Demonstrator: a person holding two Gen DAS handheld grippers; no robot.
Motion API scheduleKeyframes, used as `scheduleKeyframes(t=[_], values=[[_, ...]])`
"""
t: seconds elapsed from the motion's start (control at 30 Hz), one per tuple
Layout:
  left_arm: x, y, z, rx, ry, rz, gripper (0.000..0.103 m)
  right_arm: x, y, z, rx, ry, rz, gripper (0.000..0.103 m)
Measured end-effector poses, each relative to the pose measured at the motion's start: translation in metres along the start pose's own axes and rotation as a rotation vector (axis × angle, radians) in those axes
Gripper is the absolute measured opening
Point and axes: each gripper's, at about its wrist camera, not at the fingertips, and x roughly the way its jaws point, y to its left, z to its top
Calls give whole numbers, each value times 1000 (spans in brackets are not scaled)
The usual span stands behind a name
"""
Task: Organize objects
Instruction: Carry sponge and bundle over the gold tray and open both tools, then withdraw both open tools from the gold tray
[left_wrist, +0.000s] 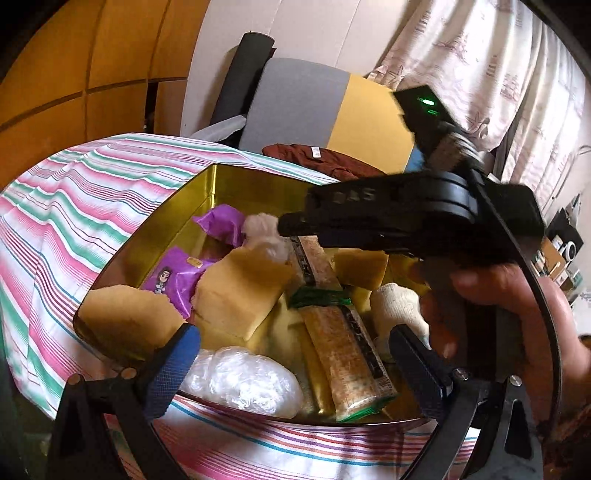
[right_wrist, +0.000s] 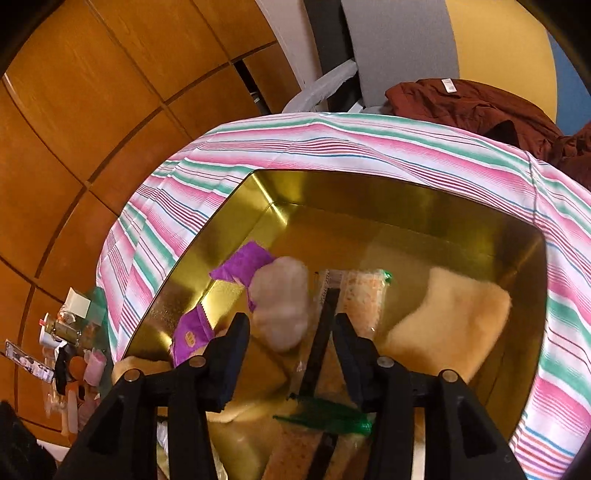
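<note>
A gold tin (left_wrist: 236, 184) (right_wrist: 406, 206) sits on a striped cloth and holds yellow sponges (left_wrist: 240, 291) (right_wrist: 454, 317), purple packets (left_wrist: 173, 280) (right_wrist: 243, 266), cracker packs (left_wrist: 347, 354) (right_wrist: 364, 295), clear plastic bundles (left_wrist: 243, 380) and a white glove (left_wrist: 399, 306). My left gripper (left_wrist: 295, 354) is open at the tin's near rim, empty. My right gripper (right_wrist: 291, 325) (left_wrist: 291, 225) is open over the tin's middle, just behind a white plastic-wrapped bundle (right_wrist: 280, 302) (left_wrist: 262, 225) that lies among the contents.
The striped cloth (left_wrist: 74, 221) (right_wrist: 332, 140) covers the table. A dark red garment (left_wrist: 332, 158) (right_wrist: 480, 99) lies at the far edge. Wooden panelling (right_wrist: 92, 110) is on the left, with small clutter (right_wrist: 66, 343) below. A curtain (left_wrist: 498, 55) hangs at the right.
</note>
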Motion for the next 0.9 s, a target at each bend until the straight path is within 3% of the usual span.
scheduleKeyframes(t=[0.37,0.53,0.67,0.9], values=[[-1,-4,-1,10,-1,10,103,-47,1,-24,-79,-112,-65,47],[0,-14,1,43,3,9,103,-78,-10,-40,-112,-200,-164,47],[-1,-28,1,79,3,-4,103,-103,-37,-52,-69,-255,-227,47],[2,-61,3,151,19,-41,103,-129,-111,-70,84,-242,-374,47]])
